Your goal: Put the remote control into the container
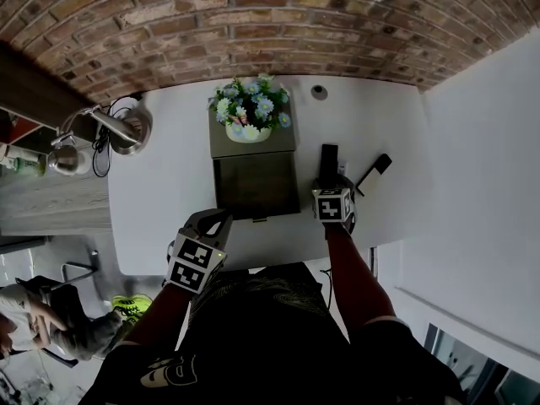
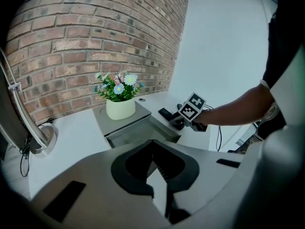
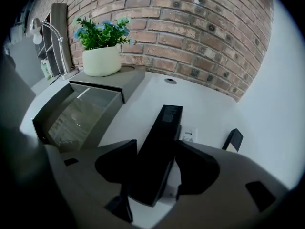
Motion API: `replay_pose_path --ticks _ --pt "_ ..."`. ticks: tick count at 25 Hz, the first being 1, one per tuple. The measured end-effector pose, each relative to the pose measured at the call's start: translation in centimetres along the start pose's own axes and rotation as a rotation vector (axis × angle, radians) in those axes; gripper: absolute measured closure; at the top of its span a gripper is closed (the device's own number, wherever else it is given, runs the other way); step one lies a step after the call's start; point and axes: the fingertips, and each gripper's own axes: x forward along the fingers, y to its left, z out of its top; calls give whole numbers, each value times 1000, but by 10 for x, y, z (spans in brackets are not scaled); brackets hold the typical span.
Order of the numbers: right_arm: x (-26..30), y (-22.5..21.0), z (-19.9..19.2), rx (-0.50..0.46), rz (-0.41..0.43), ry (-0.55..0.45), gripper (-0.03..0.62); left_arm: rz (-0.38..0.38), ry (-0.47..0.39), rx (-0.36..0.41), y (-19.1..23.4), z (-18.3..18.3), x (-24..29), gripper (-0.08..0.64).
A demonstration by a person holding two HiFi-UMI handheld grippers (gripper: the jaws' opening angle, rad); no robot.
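A long black remote control point(image 1: 328, 157) lies flat on the white table point(image 1: 169, 192), to the right of the grey container point(image 1: 256, 188), whose open compartment is empty. My right gripper point(image 1: 330, 182) points steeply down over the remote's near end. In the right gripper view the remote point(image 3: 167, 120) runs lengthwise between the jaws of the right gripper point(image 3: 156, 149), which stand open on either side of it. My left gripper point(image 1: 213, 223) hovers at the container's near left corner. In its own view the left gripper point(image 2: 159, 173) is shut with nothing in it.
A white pot of blue flowers point(image 1: 249, 112) stands on the container's closed far half. A smaller black object point(image 1: 374, 173) lies right of the remote, near a white wall. A desk lamp point(image 1: 118, 126) sits at the table's left. Brick wall runs behind.
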Motion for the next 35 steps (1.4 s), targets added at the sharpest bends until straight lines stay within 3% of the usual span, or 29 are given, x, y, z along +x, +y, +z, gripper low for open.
replay_pose_path --ticks 7,12,20,29,32,35 --pt "4 9 7 -126 44 2 354 25 -4 -5 -3 1 -3 552" --pt "15 7 12 0 125 9 351 32 -31 -48 -4 7 -4 552" --pt "20 4 12 29 139 35 344 86 -55 -102 1 2 -13 552" --pt "-9 -6 12 184 202 -88 353 97 -84 -181 13 2 -20 552" --pt "-34 2 20 119 258 -157 354 89 -97 -180 15 6 -17 552" --pt "-62 28 39 -79 333 -232 354 84 -106 -184 19 8 -15 552"
